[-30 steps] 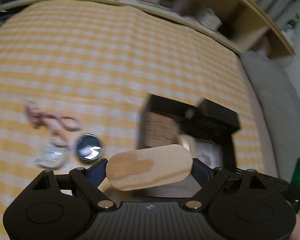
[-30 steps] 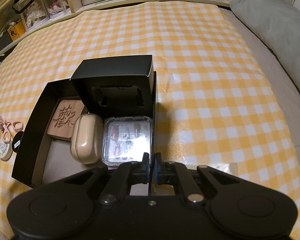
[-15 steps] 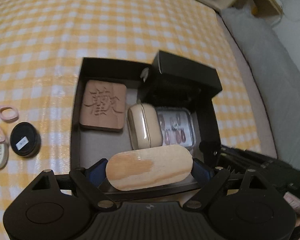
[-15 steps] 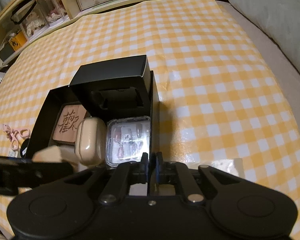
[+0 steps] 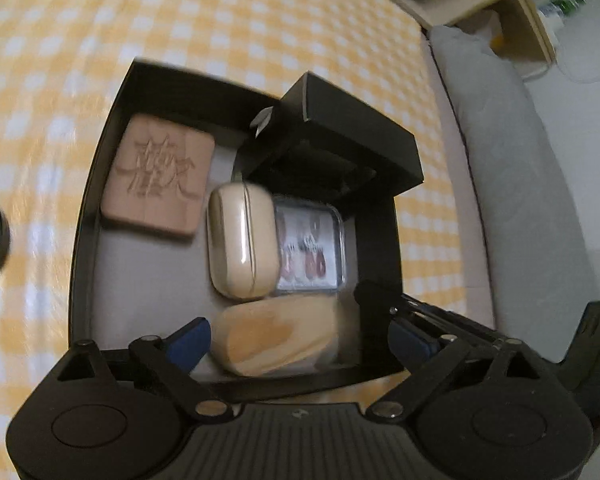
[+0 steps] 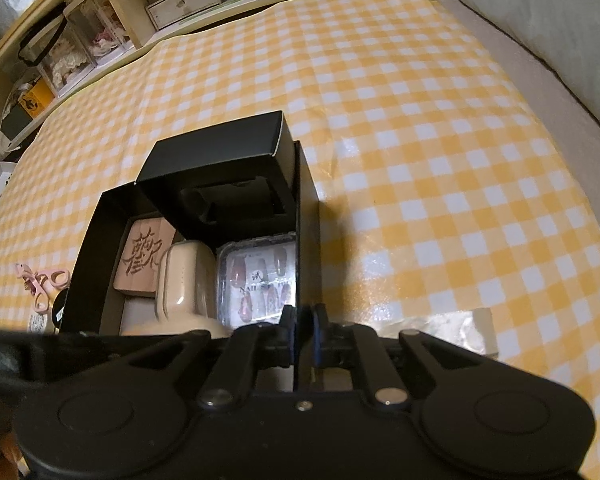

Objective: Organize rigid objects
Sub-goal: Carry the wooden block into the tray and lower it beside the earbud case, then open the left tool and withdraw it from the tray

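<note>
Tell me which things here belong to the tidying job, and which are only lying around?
Job:
- black open cardboard box
- oval wooden block
- square engraved wooden tile
- beige glossy earbud case
- clear plastic nail-tip case

Lying about:
- grey pillow
- wooden shelves
- yellow checked cloth

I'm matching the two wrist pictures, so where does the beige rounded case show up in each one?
Left wrist: beige rounded case mid-frame in the black box.
Right wrist: lower left, same box.
Shared landmark: carved wooden block, beside it.
</note>
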Demonstrator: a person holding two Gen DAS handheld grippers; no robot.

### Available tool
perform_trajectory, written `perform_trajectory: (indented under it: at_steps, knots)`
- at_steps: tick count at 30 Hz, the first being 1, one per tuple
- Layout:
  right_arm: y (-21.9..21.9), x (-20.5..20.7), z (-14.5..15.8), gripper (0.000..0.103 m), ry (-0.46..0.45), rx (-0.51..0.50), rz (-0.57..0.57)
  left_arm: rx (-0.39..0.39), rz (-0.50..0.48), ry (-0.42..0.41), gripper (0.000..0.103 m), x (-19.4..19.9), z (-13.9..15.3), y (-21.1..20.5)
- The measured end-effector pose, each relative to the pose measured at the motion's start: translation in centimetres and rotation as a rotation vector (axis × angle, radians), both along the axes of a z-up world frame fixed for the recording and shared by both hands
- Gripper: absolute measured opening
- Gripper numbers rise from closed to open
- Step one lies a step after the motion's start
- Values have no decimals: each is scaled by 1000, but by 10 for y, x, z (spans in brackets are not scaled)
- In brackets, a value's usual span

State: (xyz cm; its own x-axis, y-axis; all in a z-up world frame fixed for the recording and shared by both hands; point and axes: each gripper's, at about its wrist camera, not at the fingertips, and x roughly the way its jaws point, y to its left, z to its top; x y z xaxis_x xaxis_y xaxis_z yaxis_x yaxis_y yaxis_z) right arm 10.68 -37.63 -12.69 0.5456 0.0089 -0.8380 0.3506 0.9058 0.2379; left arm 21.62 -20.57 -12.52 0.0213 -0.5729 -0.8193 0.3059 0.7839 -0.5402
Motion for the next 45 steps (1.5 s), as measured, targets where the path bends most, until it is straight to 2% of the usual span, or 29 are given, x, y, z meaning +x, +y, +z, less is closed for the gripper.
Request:
perform_trajectory:
  at_steps: [5,8,9,10,11,13,15,19,23,28,36,40,44,45]
  knots:
    - [2,0,1,9,-1,0,0,19,-47,-53,92,-9,6,-2]
    - [1,0,0,9,1,-2,-2,88,-101,-133,69,-12,11,-7]
    - [1,0,0,9,1,-2,-1,119,-118,-159,58,-12,12,-7]
    - [1,0,1,9,1,-3,-1,154,-134,-190,49,-12,14,-8]
    - [1,0,0,9,1,-3,0,200,-161,-230,44,-12,16,-11]
    - [2,0,1,9,2,-7,1,280,-224,-301,23,-13,18,-14]
    - [2,0,1,9,2,-10,2,375,-291,-376,16,-16,17,-19]
    - [2,0,1,9,3,-12,3,500,-387,-433,14,-14,5,-25]
    - [3,0,1,9,5,-16,6,514,-448,-446,9,-14,-4,-29]
    - [3,0,1,9,3,-18,8,477,-489,-422,8,-14,-5,-39]
    - [3,0,1,9,3,-17,6,344,-432,-274,6,-14,-11,-48]
    - [3,0,1,9,2,-16,6,343,-425,-273,6,-16,-10,-49]
    - [3,0,1,9,2,-16,5,335,-412,-295,19,-15,0,-44]
    - [3,0,1,9,2,-17,6,333,-407,-303,26,-16,3,-43]
